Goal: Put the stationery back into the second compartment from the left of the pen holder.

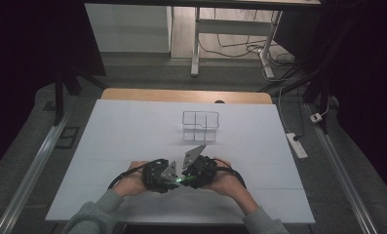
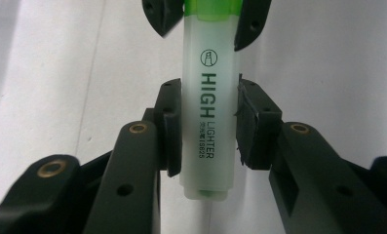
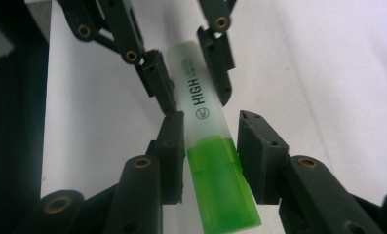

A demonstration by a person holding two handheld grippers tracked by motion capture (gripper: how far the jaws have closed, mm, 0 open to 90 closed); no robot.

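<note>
Highlighter (image 2: pixel 208 102): pale translucent barrel, bright green cap (image 3: pixel 221 183). Print on barrel, dark, running lengthwise: "HIGH LIGHTER", a small round logo above it, a line of smaller characters beside it, too small to read with certainty.

Left hand-held gripper (image 2: pixel 208 124): closed on the barrel, both pads pressed against its sides at the printed section, near the blunt tail end. Barrel upright between the pads in the left gripper view, tail toward the camera, cap end away.

Right hand-held gripper (image 3: pixel 211 146): jaws around the cap end, slightly parted. One pad (image 3: pixel 174 151) at or just beside the join of cap and barrel; contact uncertain. Opposite pad (image 3: pixel 259 153) clear of the cap, with a visible gap. No firm grip evident.

Position in the high view: left hand-held gripper (image 1: pixel 158 176) and right hand-held gripper (image 1: pixel 197 171) tip to tip, low over the near half of the white counter (image 1: pixel 132 131), a green glint (image 1: pixel 180 181) between them. Clear compartmented box (image 1: pixel 201 126) farther back on the counter, well apart from both.
</note>
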